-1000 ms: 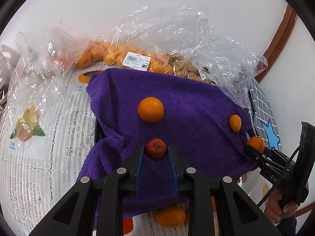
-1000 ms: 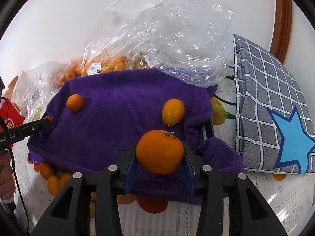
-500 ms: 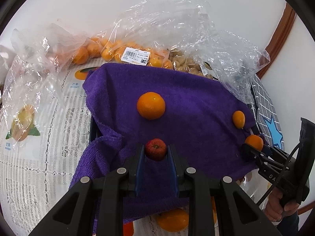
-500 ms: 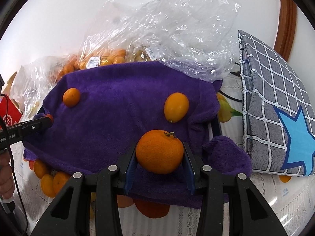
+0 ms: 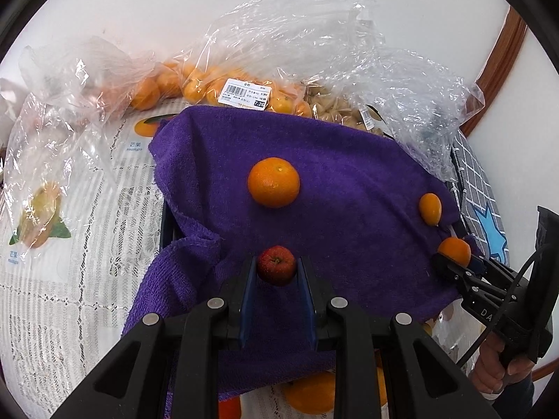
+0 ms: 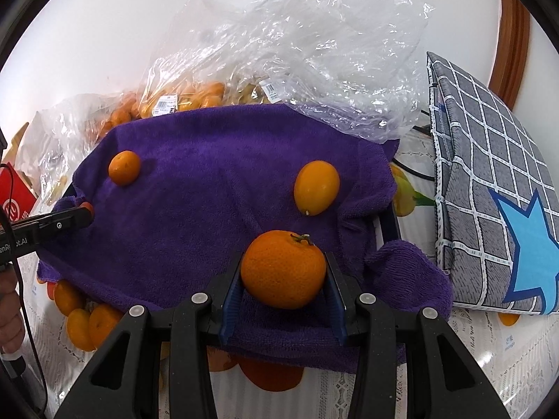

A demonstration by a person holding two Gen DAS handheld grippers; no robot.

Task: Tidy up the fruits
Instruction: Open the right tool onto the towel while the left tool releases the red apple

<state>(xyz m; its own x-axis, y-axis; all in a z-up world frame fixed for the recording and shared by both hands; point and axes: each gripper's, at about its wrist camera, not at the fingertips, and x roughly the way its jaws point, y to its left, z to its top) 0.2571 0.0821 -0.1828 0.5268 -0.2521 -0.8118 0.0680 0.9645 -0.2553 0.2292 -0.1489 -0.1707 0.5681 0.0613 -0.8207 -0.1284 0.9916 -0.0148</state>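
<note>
A purple towel (image 5: 349, 188) fills the frame's middle. My left gripper (image 5: 277, 270) clamps a small red apple (image 5: 276, 265). My right gripper (image 6: 283, 272) clasps a mandarin (image 6: 283, 269).

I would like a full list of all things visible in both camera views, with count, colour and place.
purple towel: one, purple, spread over a dark tray
orange: one, orange, on the towel
oval yellow-orange fruit: one, on the towel's right part
small red apple: one, red, between the left gripper's pads
mandarin: one, orange, between the right gripper's pads
loose oranges: several, at the towel's near edge
plastic bags: several, clear, behind the towel, holding orange fruit
checked bag: one, grey with a blue star, right
left gripper: black, shut
right gripper: black, shut
</note>
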